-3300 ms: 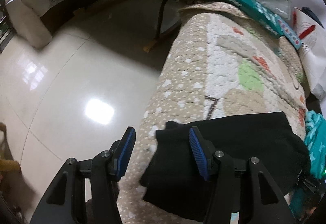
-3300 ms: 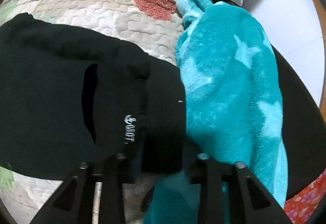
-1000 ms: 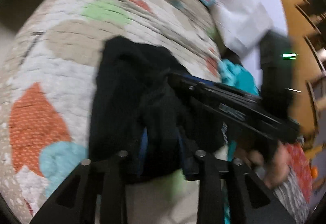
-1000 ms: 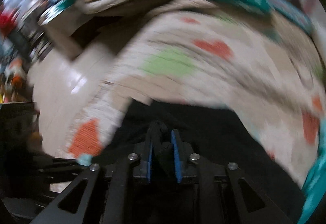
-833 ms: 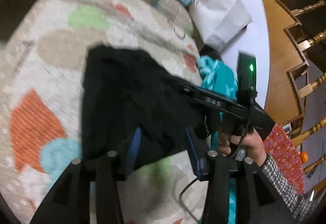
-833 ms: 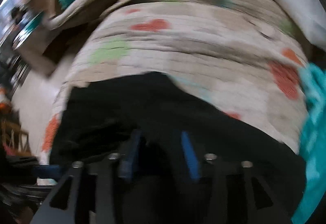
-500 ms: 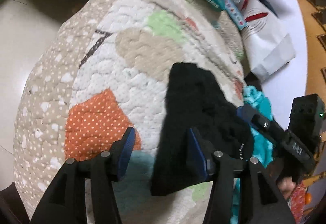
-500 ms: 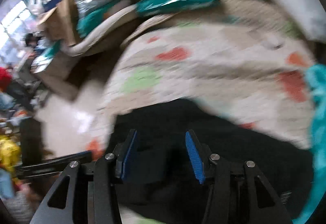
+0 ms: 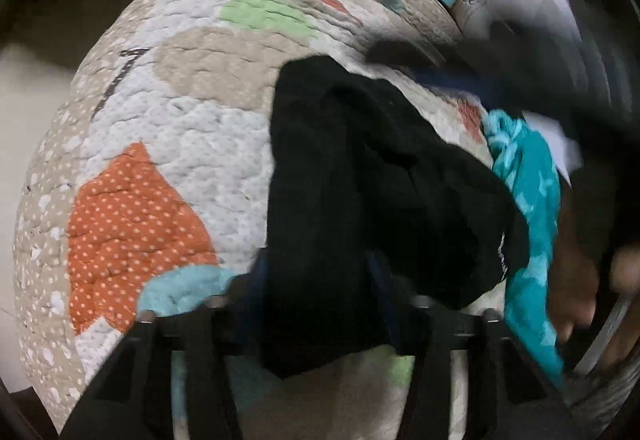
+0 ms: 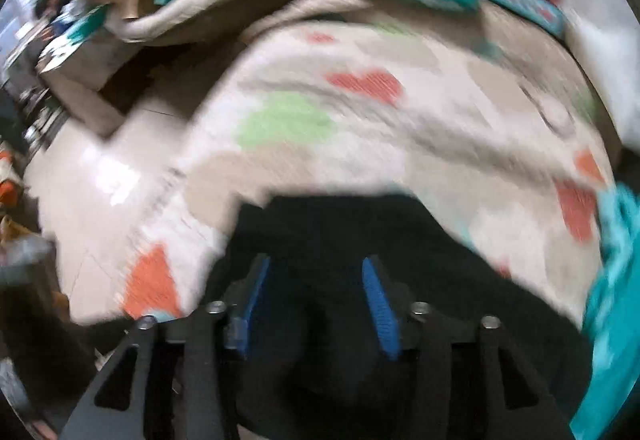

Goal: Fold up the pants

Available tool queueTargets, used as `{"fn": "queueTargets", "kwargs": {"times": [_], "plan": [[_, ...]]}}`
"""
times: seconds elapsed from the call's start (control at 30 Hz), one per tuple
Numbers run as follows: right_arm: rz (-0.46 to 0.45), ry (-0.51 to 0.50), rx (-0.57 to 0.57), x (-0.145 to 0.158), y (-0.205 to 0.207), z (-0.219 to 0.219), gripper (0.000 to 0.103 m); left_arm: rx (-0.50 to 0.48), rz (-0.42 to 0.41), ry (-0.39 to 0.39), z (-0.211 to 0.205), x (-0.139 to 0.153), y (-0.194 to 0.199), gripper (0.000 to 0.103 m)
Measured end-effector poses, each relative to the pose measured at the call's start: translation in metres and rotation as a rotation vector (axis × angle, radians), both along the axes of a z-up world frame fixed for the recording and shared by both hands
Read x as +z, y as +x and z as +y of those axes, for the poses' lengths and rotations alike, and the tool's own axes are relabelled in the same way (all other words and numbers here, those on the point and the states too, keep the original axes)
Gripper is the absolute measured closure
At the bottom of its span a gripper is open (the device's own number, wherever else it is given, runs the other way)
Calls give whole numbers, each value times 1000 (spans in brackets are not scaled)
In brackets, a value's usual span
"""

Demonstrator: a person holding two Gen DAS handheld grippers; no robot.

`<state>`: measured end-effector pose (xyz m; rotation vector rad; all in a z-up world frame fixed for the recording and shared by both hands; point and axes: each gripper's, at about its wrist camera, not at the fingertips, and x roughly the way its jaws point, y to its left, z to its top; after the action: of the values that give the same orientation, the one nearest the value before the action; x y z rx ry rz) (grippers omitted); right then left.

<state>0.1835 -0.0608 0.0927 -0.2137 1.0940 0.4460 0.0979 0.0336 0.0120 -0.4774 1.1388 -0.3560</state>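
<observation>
Presently, the black pants (image 9: 360, 176) are found lying as a compact, doubled-over bundle on the quilted patchwork cover (image 9: 168, 128) of what is judged to be a padded seat or bed, just beside a teal fleece garment (image 9: 532, 200) on the right-hand side. The left tool (image 9: 316, 288) is seen with its blue pads set apart on either side of the near end of the bundle; cloth lies between them, but whether it is actually pinched cannot be told, as that area is blurred. The right tool (image 10: 316, 292) is seen with its pads spread wide, held over the dark cloth (image 10: 360, 240) with nothing gripped.

The folding is judged to be well advanced: the garment is already reduced to a short, thick packet. Its upper layers are noted as lumpy and uneven, with a loose corner hanging at the near edge. What remains, by assessment, is a squaring of the edges, possibly one last fold, and release.
</observation>
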Motion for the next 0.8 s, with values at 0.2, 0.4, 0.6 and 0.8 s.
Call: {"fn": "queueTargets", "kwargs": {"times": [0.2, 0.4, 0.6, 0.8], "plan": [[182, -151, 52, -64, 31, 51, 92, 11, 18, 16, 7, 0, -2, 90], [182, -52, 17, -51, 35, 49, 93, 78, 35, -7, 38, 8, -7, 93], [184, 7, 55, -45, 42, 87, 93, 192, 63, 24, 83, 6, -15, 88], [181, 44, 87, -48, 45, 111, 58, 207, 167, -27, 107, -9, -24, 76]]}}
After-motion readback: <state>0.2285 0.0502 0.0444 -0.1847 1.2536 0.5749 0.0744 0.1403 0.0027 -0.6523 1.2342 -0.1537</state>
